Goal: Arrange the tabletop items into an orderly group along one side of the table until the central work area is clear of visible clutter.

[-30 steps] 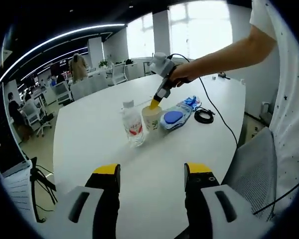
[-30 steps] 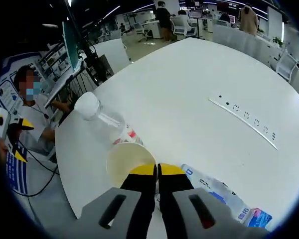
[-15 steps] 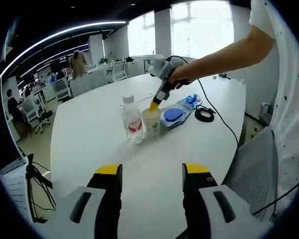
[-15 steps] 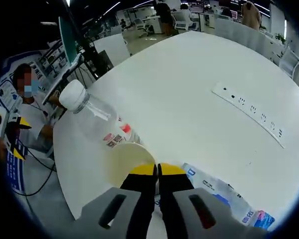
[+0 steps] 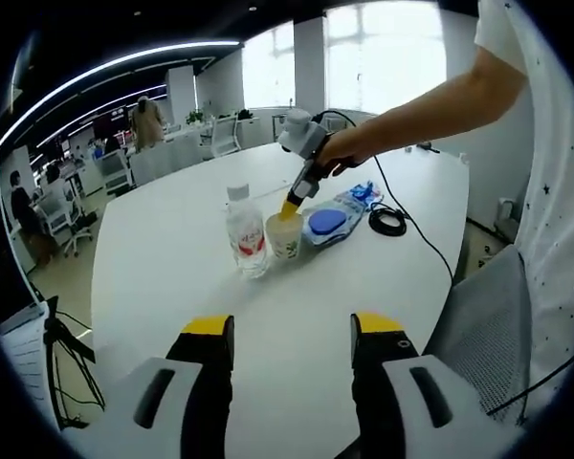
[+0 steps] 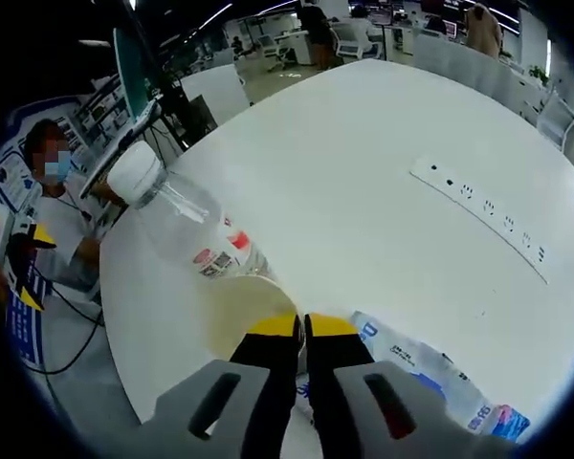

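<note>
A paper cup (image 5: 284,235) stands on the white table (image 5: 172,277) between a clear water bottle (image 5: 246,241) with a red label and a blue pack of wipes (image 5: 330,218). My right gripper (image 5: 289,206), held by a hand (image 5: 330,153), reaches down to the cup's rim. In the right gripper view its jaws (image 6: 302,330) are pressed together on the near rim of the cup (image 6: 234,306), with the bottle (image 6: 187,225) just beyond and the wipes (image 6: 421,378) to the right. My left gripper (image 5: 293,330) hovers open over the near table edge, holding nothing.
A coiled black cable (image 5: 389,222) lies right of the wipes. A white power strip (image 6: 483,215) runs across the far part of the table. A grey mesh chair (image 5: 483,306) stands at the table's right edge. Office desks, chairs and people fill the room behind.
The right gripper view has shifted slightly, so the bottle sits closer and further left in it. The jaws stay on the cup rim. The left gripper stays open.
</note>
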Tool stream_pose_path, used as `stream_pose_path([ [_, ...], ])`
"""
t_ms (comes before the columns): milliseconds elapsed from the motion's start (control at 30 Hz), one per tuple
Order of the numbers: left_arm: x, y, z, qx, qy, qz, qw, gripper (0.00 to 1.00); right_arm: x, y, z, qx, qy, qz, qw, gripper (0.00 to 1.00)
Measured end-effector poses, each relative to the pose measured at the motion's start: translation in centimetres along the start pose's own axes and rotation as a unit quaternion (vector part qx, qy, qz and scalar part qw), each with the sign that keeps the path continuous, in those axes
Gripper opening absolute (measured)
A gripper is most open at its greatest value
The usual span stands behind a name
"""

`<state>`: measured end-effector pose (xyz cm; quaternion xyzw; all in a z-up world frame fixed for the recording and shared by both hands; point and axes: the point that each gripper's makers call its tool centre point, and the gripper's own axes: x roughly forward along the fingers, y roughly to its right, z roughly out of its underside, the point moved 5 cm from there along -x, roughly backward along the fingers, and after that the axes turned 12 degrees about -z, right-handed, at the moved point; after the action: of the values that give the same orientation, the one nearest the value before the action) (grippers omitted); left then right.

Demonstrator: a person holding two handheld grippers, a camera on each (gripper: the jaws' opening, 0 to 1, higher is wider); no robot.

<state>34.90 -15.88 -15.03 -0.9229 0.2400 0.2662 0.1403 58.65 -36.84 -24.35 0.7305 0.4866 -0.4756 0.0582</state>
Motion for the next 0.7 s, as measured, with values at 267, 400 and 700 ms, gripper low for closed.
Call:
stream_pose_path([
  [267, -0.1, 0.0, 0.0, -0.004, 0.002, -0.001, 1.0, 0.49, -0.3, 0.1, -0.3, -0.006, 0.008, 0.005, 0.9999, 0.1],
  [400, -0.1, -0.1, -0.1, -0.003, 0.004, -0.001, 1.0, 0.49, -0.7, -0.2, -0.4, -0.008, 0.012, 0.007, 0.9999, 0.14],
  [700, -0.2, 0.1, -0.2, -0.002, 0.007, 0.002, 1.0, 0.51, -1.9, -0.2, -0.4, -0.007, 0.037, 0.012, 0.9992, 0.21],
])
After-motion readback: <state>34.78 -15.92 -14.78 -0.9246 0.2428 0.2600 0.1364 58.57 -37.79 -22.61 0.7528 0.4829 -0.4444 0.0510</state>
